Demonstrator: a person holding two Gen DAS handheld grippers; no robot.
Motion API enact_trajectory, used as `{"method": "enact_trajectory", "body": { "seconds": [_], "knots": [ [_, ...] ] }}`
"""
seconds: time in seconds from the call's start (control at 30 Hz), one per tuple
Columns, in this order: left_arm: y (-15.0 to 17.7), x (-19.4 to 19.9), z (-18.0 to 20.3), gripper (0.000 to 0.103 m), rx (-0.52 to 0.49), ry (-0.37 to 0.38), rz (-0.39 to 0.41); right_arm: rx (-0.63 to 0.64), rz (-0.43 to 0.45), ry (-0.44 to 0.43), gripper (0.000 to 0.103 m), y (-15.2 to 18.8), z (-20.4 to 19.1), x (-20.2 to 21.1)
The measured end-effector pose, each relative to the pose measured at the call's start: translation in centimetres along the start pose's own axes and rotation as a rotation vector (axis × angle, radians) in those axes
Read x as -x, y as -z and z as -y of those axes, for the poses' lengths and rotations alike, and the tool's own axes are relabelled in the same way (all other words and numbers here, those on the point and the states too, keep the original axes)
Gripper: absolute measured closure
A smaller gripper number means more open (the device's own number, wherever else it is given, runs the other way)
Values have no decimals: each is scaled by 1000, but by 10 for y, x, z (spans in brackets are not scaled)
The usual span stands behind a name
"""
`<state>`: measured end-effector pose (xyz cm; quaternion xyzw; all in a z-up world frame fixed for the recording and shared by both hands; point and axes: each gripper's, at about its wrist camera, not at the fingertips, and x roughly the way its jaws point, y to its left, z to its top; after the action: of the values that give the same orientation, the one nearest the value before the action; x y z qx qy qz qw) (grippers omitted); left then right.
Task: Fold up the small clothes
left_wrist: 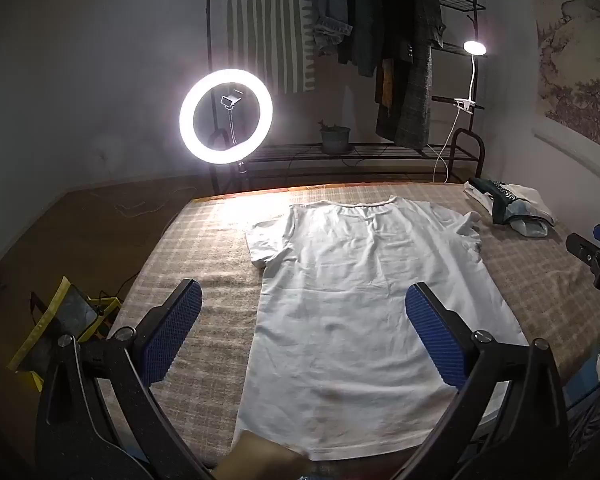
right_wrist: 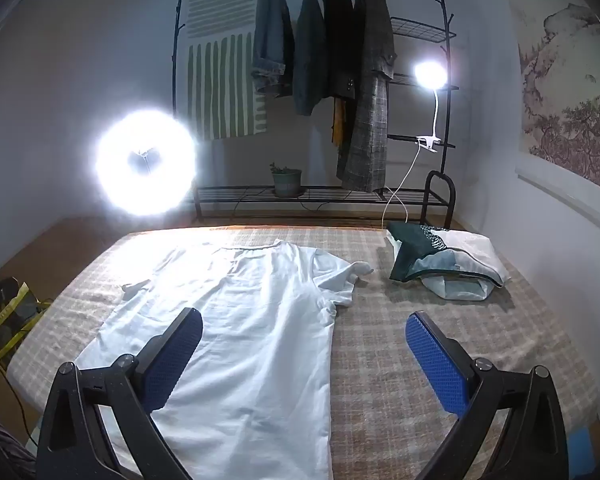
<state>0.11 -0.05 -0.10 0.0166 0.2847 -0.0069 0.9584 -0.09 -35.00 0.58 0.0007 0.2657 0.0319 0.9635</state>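
On the checked bed cover [left_wrist: 204,264] in front of me a white T-shirt [left_wrist: 352,300] lies spread flat, collar at the far edge by the ring light [left_wrist: 226,116], hem at the near edge closest to me. I judge it was laid out this way so both side edges are free to be lifted and folded inward. Its left sleeve lies flat; the right sleeve [right_wrist: 344,276] is bunched and would want smoothing.

I hold the left tool [left_wrist: 304,336] above the near half of the shirt, tilted downward, its blue pads spread wide with nothing between them. From here the left pad hangs over bare cover and the right one over the cloth, so the shirt's left edge runs between them. The right tool [right_wrist: 304,360] is equally spread and empty, straddling the shirt's right edge: left pad over cloth, right pad over the cover.

At the far right of the bed sits a small pile of green and white patterned clothes [right_wrist: 444,268], well apart from the shirt, presumably waiting its turn. No fold is made yet; I judge the next step is gripping the side edges.
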Motion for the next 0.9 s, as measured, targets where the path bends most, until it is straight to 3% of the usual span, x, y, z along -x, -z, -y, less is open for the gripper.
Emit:
{"method": "enact_trajectory", "body": {
  "seconds": [0.9],
  "knots": [
    [-6,10,-4,0,29,-20,42,4,31,-14,0,-2,-4,5]
  ]
}}
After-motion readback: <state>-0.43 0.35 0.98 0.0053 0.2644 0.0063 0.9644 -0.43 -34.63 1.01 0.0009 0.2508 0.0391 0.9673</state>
